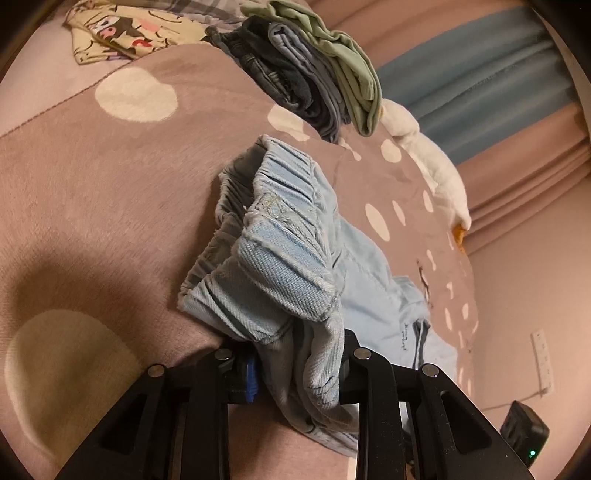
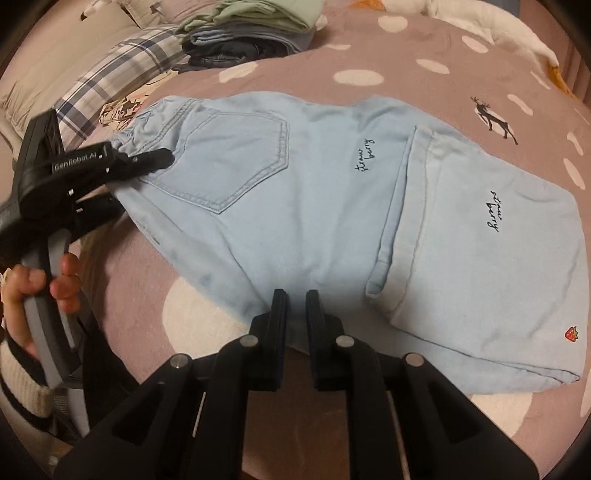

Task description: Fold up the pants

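Light blue denim pants (image 2: 314,192) lie on the pink dotted bedspread (image 2: 424,74), back pocket up, with the leg end folded over at the right. My left gripper (image 1: 295,354) is shut on the gathered elastic waistband (image 1: 280,266), which bunches up between its jaws. In the right wrist view the left gripper (image 2: 162,157) holds that waistband at the pants' left end. My right gripper (image 2: 296,295) hovers at the near edge of the pants, its jaws shut to a narrow slit with no cloth seen between them.
A stack of folded clothes (image 1: 306,74) (image 2: 251,33) sits at the far side of the bed. Beside it lie a plaid cloth (image 2: 122,62) and a cartoon-print cloth (image 1: 122,29). A white plush (image 1: 432,166) lies at the bed's edge. A person's hand (image 2: 40,284) holds the left gripper.
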### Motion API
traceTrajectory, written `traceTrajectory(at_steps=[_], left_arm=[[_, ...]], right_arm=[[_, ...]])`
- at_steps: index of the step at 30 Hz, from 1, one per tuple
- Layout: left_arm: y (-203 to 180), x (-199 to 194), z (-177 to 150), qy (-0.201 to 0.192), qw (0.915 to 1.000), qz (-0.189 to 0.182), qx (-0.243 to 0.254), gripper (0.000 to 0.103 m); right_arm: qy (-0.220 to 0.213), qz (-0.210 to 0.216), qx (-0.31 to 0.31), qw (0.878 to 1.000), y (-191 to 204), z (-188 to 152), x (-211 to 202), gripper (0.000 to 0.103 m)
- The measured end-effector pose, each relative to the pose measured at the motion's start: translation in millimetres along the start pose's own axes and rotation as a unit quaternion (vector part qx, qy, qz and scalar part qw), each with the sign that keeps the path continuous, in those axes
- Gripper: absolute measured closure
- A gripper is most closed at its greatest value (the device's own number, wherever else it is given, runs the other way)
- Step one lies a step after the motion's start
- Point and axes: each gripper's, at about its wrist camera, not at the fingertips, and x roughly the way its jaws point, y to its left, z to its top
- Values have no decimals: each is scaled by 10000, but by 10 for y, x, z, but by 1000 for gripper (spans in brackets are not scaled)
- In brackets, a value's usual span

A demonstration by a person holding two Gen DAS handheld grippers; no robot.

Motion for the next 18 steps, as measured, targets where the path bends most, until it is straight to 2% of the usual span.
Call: traceTrajectory(at_steps=[4,9,10,13,14,16,18], left_arm=[[-170,-71,17,-33,9998,54,196,76],[-622,-265,34,-324,9951,77,929,76],[-712,-293,33,-365,9935,67,1074,76],[-1017,-322,-2,-434,9868,84,1559,76],[-1127,-313,-27,-440,9838,88,1736,76],[-1284,-297,-76,-419,9789,64,1997,76],[-1456,-244,-141,-360,9727,36,2291,76]], right_arm=[[-31,249,177,9995,-80,61,39,90],[-186,879,735,9932,-202,72,-127,89],[-300,1018,896,9903,-259,67,-182,85],[-670,1289,1326,9805,-459,51,-329,64],[-751,1326,1430,9779,-519,51,-361,61],[-870,1372,1710,9718,-668,33,-396,60],[-927,1512,2167,9600,-863,-12,-386,56]])
